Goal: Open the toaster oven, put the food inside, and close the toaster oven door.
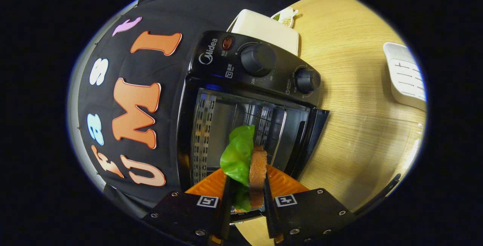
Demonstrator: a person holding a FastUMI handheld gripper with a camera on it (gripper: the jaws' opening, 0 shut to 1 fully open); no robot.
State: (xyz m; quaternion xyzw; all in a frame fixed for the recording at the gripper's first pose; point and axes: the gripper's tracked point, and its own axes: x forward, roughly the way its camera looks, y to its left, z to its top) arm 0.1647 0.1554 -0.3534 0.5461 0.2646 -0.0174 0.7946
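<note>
The oven (241,121) door stood open, my gripper (247,200) was clamped on the sandwich (247,163) just before the mouth; placing it and closing the door remained

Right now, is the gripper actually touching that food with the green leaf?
Touching. In the gripper view, both fingers press the sides of the food, bread slice and green leaf, holding it before the open toaster oven.
</note>
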